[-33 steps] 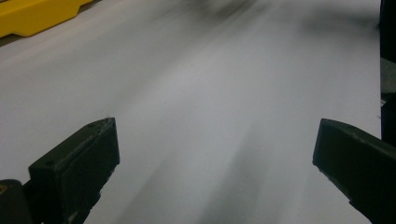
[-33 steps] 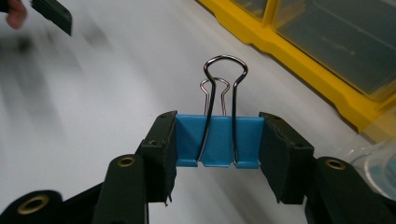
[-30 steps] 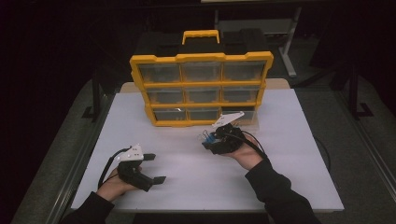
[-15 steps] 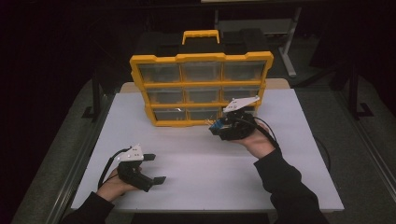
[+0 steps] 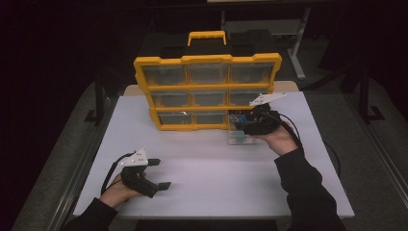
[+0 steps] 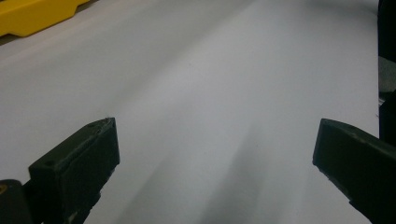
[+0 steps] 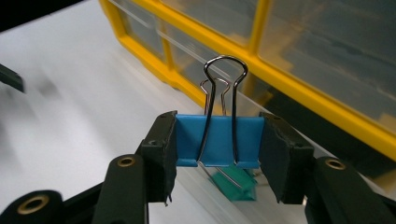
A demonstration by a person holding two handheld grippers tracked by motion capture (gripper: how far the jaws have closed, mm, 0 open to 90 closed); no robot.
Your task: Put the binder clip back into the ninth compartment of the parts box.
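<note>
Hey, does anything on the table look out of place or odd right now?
One clear drawer sits pulled out on the table, leaving the organizer's bottom-right slot empty. The right gripper grips a blue binder clip above it.

I'm looking at what is reading as a lab or workshop bench set up for recording. A plain white table is sitting in a dark room, with black metal stand legs showing at its sides and grey floor around it. A yellow parts organiser with clear drawers is standing on the table. Another table frame is showing behind.
</note>
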